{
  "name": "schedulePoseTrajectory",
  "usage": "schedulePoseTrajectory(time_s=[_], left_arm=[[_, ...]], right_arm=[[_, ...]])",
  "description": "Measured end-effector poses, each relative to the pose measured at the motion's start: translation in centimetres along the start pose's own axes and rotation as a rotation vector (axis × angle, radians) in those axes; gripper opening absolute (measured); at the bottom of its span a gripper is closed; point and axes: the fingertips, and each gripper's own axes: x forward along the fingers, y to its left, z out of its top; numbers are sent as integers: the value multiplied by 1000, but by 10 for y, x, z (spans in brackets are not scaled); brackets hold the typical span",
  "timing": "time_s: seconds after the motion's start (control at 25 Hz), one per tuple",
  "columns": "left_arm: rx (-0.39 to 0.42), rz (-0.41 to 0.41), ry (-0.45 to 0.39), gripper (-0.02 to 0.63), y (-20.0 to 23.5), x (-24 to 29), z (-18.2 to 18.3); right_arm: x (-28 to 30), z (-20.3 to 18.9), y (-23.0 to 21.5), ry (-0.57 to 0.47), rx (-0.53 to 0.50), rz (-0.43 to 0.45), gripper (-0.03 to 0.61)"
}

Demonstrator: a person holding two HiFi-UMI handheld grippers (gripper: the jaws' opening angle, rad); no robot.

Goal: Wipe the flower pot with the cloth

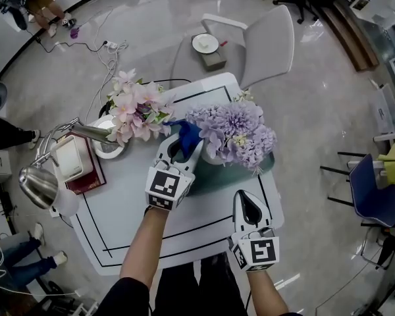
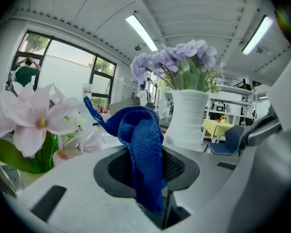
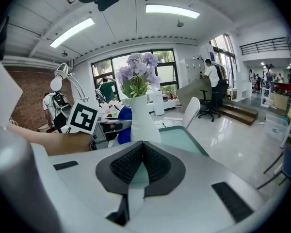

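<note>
Left gripper view: pot [image 2: 186,118] upright, cloth [image 2: 144,147] gripped.

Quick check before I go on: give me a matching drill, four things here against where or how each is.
1. blue knitted cloth
2. white ribbed flower pot
3. right gripper
4. silver desk lamp

A. shut, holding nothing
B. on the teal mat, holding purple flowers
C. by the white table's left edge
D. clamped in the left gripper

Pairs: 1-D, 2-B, 3-A, 4-C
</note>
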Motion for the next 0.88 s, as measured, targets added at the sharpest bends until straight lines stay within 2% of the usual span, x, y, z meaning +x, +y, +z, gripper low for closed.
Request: schedulePoseTrajectory(time_s=[0.2,0.32,0.52,0.68,0.88], left_arm=[[-21,15,65,118,6,3,-34],[-27,20,84,118,5,0,-41],[-1,31,3,118,-8,-36,-7],[11,22,-52,118,-36,-67,21],[-22,-20,-33,118,-68,-56,8]], right_arm=[[1,-5,-4,3,5,-9,8],[0,-6,-2,5,2,-2,8],[-6,-6,0,-2,6,6,8],[-10,-7,-2,-9,14,9,8],[-15,-9,-4,-18,22,6,8]])
